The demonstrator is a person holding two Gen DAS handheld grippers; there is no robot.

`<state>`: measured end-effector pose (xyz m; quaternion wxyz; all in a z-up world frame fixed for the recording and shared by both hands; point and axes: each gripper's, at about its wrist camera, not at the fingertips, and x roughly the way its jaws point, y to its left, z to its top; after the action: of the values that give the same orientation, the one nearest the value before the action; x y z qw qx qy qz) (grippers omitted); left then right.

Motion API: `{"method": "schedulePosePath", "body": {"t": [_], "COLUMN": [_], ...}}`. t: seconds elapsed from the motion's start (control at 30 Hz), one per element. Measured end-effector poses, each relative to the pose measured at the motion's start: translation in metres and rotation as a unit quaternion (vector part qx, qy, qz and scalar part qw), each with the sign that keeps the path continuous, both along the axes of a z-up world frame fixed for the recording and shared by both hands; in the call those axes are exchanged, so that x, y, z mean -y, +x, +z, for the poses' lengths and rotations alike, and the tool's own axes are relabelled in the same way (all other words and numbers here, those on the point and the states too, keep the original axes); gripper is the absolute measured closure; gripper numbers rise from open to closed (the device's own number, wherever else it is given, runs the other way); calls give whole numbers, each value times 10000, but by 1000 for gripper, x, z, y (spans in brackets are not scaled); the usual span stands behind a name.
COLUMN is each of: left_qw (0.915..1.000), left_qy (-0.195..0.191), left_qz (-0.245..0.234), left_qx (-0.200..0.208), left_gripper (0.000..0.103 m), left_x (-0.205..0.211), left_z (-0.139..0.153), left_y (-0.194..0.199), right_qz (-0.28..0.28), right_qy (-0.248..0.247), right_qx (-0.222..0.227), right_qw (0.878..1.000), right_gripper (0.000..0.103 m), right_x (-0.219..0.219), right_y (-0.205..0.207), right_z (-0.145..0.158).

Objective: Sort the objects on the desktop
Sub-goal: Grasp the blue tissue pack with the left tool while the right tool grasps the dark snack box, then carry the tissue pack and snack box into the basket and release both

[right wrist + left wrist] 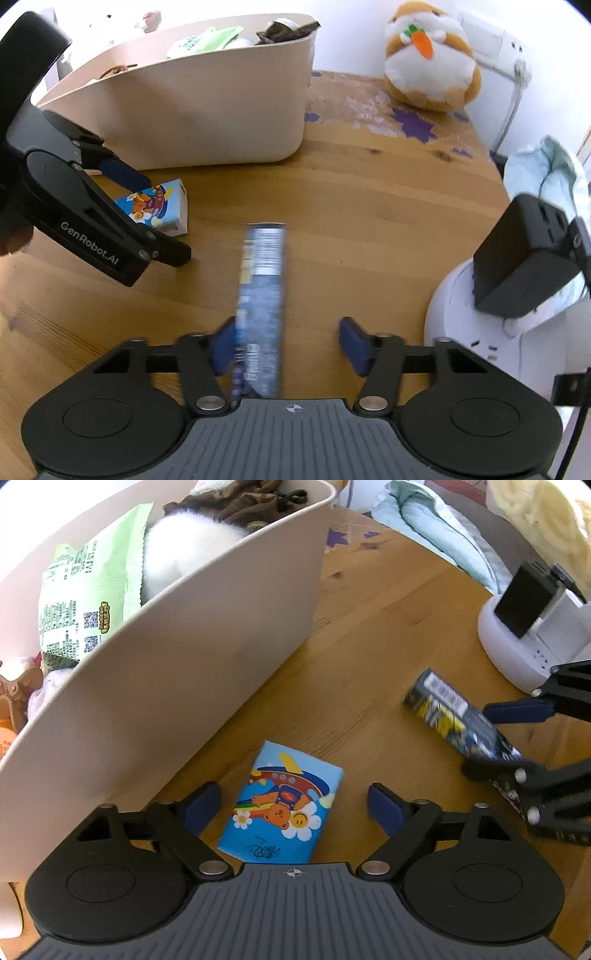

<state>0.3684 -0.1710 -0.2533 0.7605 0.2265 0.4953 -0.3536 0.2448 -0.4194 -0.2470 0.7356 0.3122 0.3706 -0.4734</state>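
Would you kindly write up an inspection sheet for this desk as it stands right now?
Surface: round wooden table, purple paint stains at the far edge.
Job's things: blue cartoon-bear packet flat beside the beige plastic bin; blurred dark blue tube.
Clutter: hamster plush; white base carrying a black box.
Grippers: left tongs open around the packet; right tongs open, tube against one finger.
Cables: nothing seen.
Surroundings: white wall, pale bedding.

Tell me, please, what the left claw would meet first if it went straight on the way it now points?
Most likely the blue cartoon tissue pack, which lies on the wooden table between the open fingers of the left claw. Beyond the pack comes bare tabletop beside the beige bin, though depth is uncertain.
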Motion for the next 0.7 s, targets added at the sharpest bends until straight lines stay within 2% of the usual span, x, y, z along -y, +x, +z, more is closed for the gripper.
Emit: {"method": "schedulePosePath", "body": {"t": [0.03, 0.07, 0.1, 0.13, 0.33, 0.5, 0.7], "left_qw": [10000, 10000, 10000, 10000, 10000, 9991, 9983], "left_qy": [-15, -22, -43, -61, -42, -236, -459], "left_qz": [-17, -26, -21, -13, 88, 288, 349], "left_qx": [9, 16, 24, 31, -1, -207, -91], "left_gripper": [29, 38, 43, 54, 56, 56, 56], "left_x": [-1, -1, -1, -3, -17, -31, -53], "left_z": [2, 4, 6, 7, 11, 15, 44], "left_y": [-2, -3, -5, -8, -20, -28, -37], "right_qz": [0, -5, -2, 4, 95, 82, 2], "right_qy": [-12, -22, -27, 0, 85, 73, -22], "right_qx": [26, 25, 2, -6, -4, 71, 254], "right_qw": [10000, 10000, 10000, 10000, 9999, 9999, 9997], "right_gripper": [68, 78, 82, 81, 82, 82, 82], "right_x": [-1, -1, -2, -3, -11, -19, -30], "right_y": [0, 0, 1, 1, 4, 4, 5], "right_z": [1, 1, 1, 2, 3, 11, 30]}}
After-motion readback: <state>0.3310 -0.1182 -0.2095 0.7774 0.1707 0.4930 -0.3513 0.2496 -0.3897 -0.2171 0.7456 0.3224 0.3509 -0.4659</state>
